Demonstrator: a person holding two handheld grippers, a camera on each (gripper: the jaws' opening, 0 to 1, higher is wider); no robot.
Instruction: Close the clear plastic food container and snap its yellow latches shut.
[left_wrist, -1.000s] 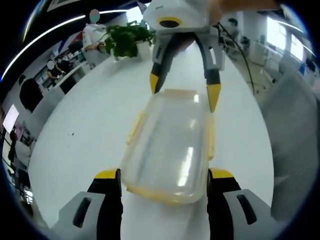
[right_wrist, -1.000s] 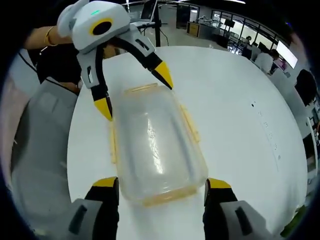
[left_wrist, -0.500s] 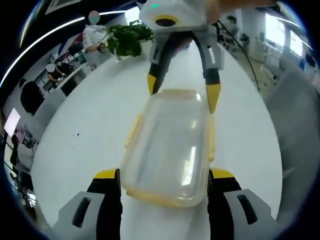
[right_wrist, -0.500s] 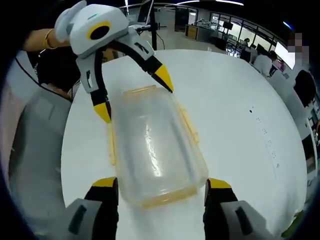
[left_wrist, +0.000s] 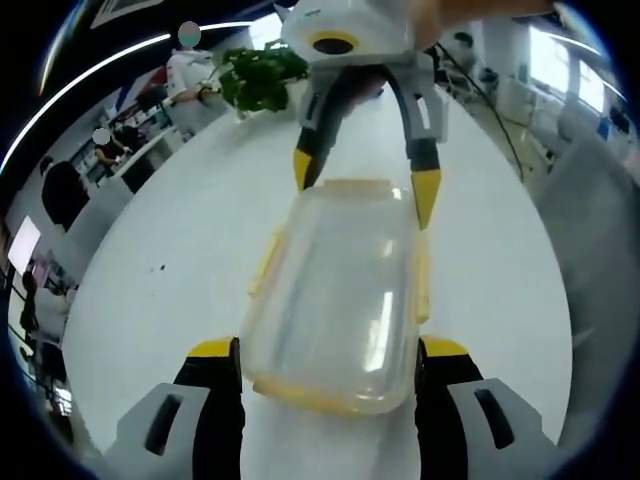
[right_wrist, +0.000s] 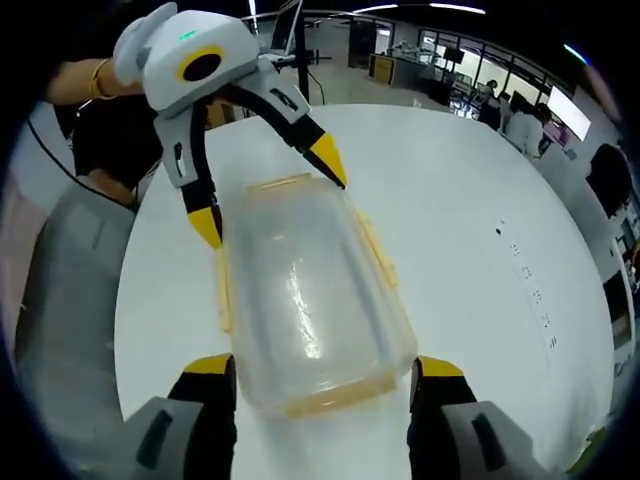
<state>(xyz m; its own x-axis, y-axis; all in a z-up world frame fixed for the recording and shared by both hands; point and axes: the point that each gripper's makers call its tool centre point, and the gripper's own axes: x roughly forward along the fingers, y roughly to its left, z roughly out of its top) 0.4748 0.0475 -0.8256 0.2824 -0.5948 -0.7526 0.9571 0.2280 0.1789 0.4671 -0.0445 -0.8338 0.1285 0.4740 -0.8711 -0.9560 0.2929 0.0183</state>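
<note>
The left gripper (left_wrist: 325, 362) has its jaws spread wide, one on each side of the near end of the clear plastic container (left_wrist: 340, 290), close to its walls, though contact cannot be told. The right gripper (right_wrist: 323, 372) straddles the opposite end the same way, jaws wide apart. In the left gripper view the right gripper's yellow tips sit at the container's far corners; in the right gripper view the left gripper's tips do likewise.

The container lies lengthwise between the two grippers on the white counter (left_wrist: 180, 270), its lid on top. The yellow latches (right_wrist: 377, 250) stick out sideways along its long edges.

Bare counter lies open all round it. A potted plant (left_wrist: 258, 78) stands at the far edge, well apart. A grey chair (left_wrist: 590, 240) sits beside the counter.
</note>
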